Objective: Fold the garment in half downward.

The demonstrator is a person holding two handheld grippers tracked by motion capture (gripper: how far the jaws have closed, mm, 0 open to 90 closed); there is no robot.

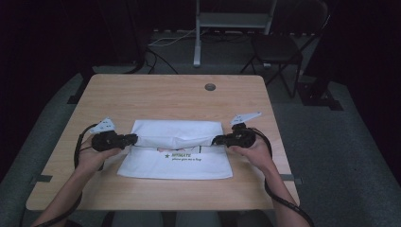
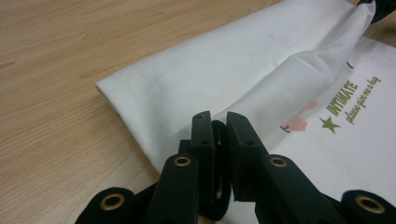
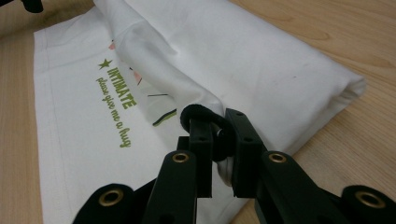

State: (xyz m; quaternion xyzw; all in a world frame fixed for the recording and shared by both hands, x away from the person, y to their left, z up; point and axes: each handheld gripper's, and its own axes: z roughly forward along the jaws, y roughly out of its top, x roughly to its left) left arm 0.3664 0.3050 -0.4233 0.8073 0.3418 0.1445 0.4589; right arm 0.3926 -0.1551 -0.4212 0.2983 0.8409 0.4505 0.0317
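Both tongs are clamped on the same white cloth [image 1: 177, 151]: the left gripper [image 1: 134, 138] pinches its left edge and the right gripper [image 1: 215, 140] pinches its right edge, jaws nearly closed with only fabric between them. In the left gripper view the jaws stand close together over the cloth's near edge, and in the right gripper view a bunched bit of cloth shows gripped between the pads.

By size, the wooden table [image 1: 156, 94] comes first, pale and filling most of the high view. The cloth lies flat on it, nearer the person's side, between the two hands. Its far part is folded over toward the person, and the fold's edge runs between the two grippers, slightly lifted and wrinkled.

The left hand [image 1: 92, 156] and right hand [image 1: 253, 151] each rest low at the table, holding their tools level and pointing inward at each other.

Smallest is the green lettering [image 2: 343, 95] with a green star [image 3: 105, 63] printed on the cloth's lower layer, just under the fold.
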